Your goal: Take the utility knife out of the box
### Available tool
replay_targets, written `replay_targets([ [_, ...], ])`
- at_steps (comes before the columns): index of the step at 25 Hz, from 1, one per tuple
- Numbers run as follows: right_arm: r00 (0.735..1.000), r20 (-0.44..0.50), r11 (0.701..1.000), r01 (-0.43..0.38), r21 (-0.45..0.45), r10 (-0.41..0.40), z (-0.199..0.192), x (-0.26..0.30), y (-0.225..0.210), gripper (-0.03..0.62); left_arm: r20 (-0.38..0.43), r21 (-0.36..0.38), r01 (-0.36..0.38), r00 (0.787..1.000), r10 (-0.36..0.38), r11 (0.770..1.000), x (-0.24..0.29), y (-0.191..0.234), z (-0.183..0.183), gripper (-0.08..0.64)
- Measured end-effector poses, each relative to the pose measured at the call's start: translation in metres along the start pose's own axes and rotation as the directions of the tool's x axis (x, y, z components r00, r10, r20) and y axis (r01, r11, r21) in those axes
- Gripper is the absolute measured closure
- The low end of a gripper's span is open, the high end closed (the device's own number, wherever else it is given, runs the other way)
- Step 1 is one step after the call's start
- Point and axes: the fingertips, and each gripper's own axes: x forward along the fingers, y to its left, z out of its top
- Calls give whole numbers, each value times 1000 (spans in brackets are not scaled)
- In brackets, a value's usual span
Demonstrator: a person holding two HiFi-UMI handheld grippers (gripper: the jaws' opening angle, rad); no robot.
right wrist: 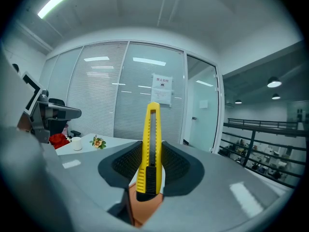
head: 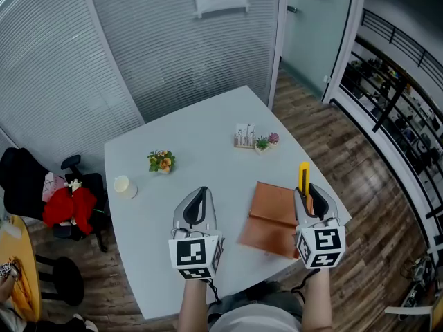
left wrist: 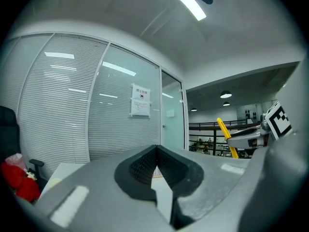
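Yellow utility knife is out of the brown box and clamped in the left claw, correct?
Wrong claw. The yellow utility knife is clamped in the right claw, as the right gripper view shows. The left claw is shut with nothing in it. The rest holds: it is out of the brown box.

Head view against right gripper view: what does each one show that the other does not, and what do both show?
Only the head view shows the wooden floor, the person's forearms and the small potted plants. Only the right gripper view shows the ribbed pads pressing on the utility knife, and the ceiling lights. Both show the knife in the right gripper, the white table, the flower pot and the cup.
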Motion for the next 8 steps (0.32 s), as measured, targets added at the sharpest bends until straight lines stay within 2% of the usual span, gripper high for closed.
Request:
replay_targets([
  [8, 1000, -3, 1000, -3, 0, 3, 1, 3, 1, 439, -1, -2, 2, 1000, -2, 1000, 3, 2, 1, 560],
])
